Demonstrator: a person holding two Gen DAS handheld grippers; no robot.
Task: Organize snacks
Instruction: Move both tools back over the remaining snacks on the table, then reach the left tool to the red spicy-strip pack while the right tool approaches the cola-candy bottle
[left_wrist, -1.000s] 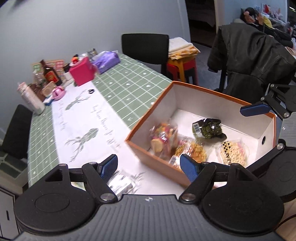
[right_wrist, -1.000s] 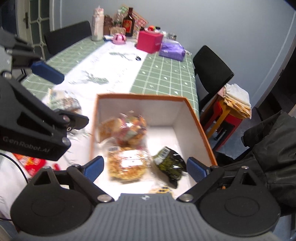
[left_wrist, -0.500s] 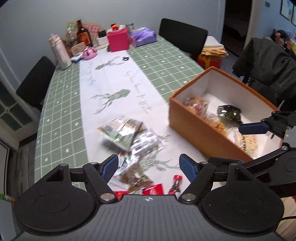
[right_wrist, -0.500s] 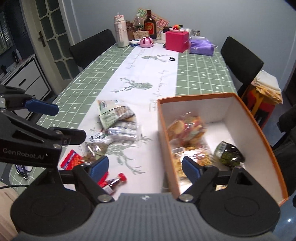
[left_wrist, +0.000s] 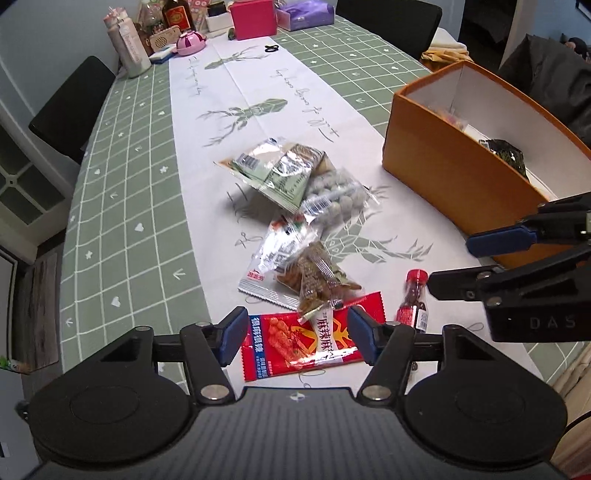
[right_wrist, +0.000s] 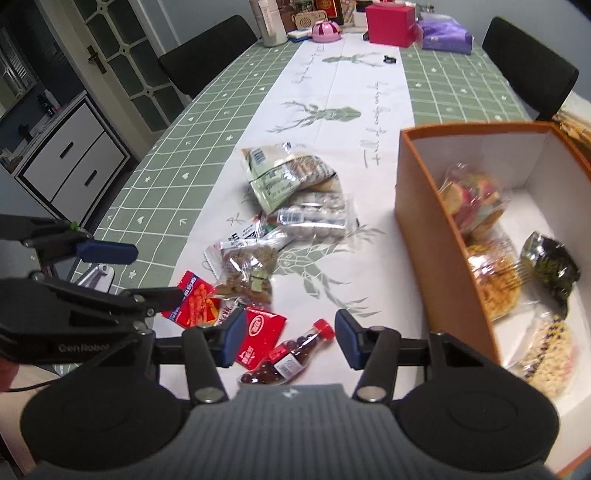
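Now swung away from the box (left_wrist: 454, 173) and back over the loose snacks; a second ago both cameras looked down into it, half a second ago mid-turn. Means another pick is starting, judging by the aim.

Far left: left gripper (left_wrist: 293, 334) low over the bench (left_wrist: 122, 192), jaws released and empty, red packet (left_wrist: 295, 343) framed between the fingers. Likely next pick, though nothing touched yet.

Just beyond: clear bag of brown snacks (left_wrist: 317, 280) lying partly on the red packet, silver-white wrapper (left_wrist: 275, 251) beside it, then bag of pale round balls (left_wrist: 332, 195) and green-grey packet (left_wrist: 280, 170) at the far end of the heap. All overlapping; lifting one may drag a neighbour.

Centre: small bottle with red cap (right_wrist: 291, 354) on its side, framed by the right gripper (right_wrist: 290, 339), jaws released, empty.

Right: box at the bench edge, holding pink-and-yellow crackers (right_wrist: 472, 199), golden snack bag (right_wrist: 495, 284), dark green packet (right_wrist: 550, 266), speckled rice cake bag (right_wrist: 550, 358). Four in, six left out; roughly under half done.
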